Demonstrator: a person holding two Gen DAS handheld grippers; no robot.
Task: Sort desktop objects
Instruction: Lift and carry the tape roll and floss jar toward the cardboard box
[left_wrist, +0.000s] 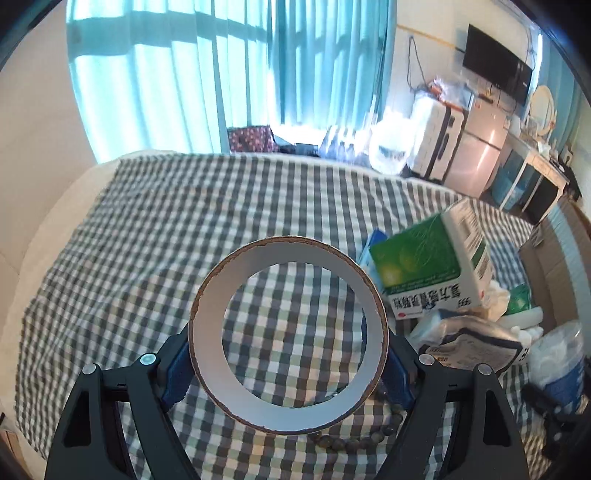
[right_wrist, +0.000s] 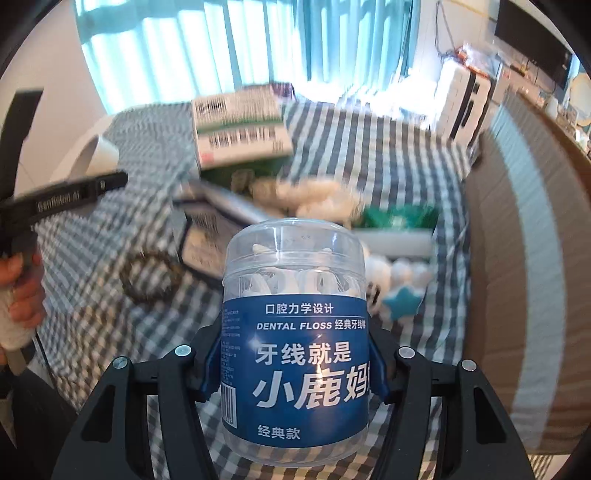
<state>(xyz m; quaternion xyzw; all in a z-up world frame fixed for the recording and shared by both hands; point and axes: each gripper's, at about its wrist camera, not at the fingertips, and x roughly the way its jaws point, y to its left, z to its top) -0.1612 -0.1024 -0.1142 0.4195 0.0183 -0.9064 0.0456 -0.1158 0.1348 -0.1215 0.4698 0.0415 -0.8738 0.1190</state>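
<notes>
Nearest to us, our left gripper pinches a tape roll across its width, the blue pads pressed on its two sides and the roll lifted clear of the checked cloth, which shows through its open middle. Our right gripper clamps a clear dental floss jar by its blue label, upright between the pads. Just under the roll lies a bead bracelet on the cloth. Further to the right, a heap of small goods sits on the cloth: a green and white medicine box tilted on top, a dark-edged pouch below it, and white wrapped pieces beside them. A brown cardboard box stands along the right edge. Beyond the cloth, blue curtains hang at the window.
</notes>
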